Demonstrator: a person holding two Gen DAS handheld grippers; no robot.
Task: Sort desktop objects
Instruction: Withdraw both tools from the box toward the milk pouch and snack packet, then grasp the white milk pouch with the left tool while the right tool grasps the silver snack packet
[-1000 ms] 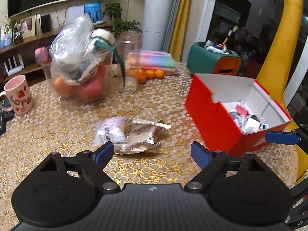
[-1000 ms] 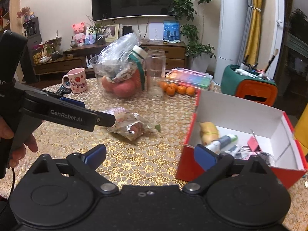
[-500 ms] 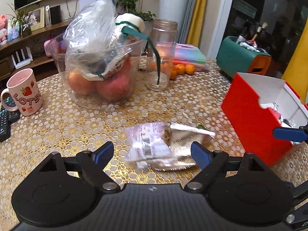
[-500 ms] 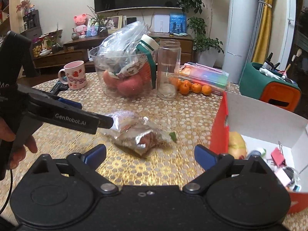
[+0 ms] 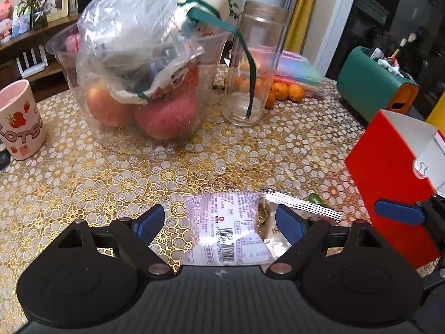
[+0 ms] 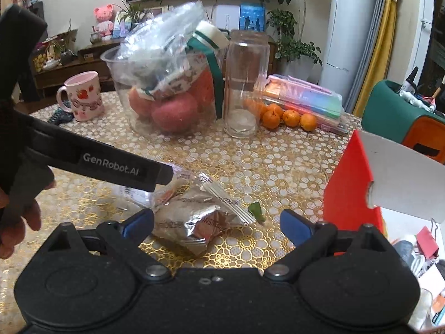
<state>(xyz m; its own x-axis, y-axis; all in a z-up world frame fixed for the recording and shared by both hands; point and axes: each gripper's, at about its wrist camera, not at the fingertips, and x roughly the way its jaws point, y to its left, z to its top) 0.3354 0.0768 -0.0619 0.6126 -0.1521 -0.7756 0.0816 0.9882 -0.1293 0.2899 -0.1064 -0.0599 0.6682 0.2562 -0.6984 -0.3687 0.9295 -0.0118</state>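
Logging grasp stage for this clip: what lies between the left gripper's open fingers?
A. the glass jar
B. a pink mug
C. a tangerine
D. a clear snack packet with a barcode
D: in the left wrist view the left gripper is open around the clear snack packet lying on the tablecloth, not yet closed.

pink mug (image 5: 19, 122): cut by left edge | red box (image 6: 389, 183): cut right

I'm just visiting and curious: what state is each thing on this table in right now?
Left hand-held gripper: open, straddling the snack packets.
Right hand-held gripper: open.
Snack packets: flat on table.
Red box: open.
Glass jar: upright, lidless.
Mug: upright.
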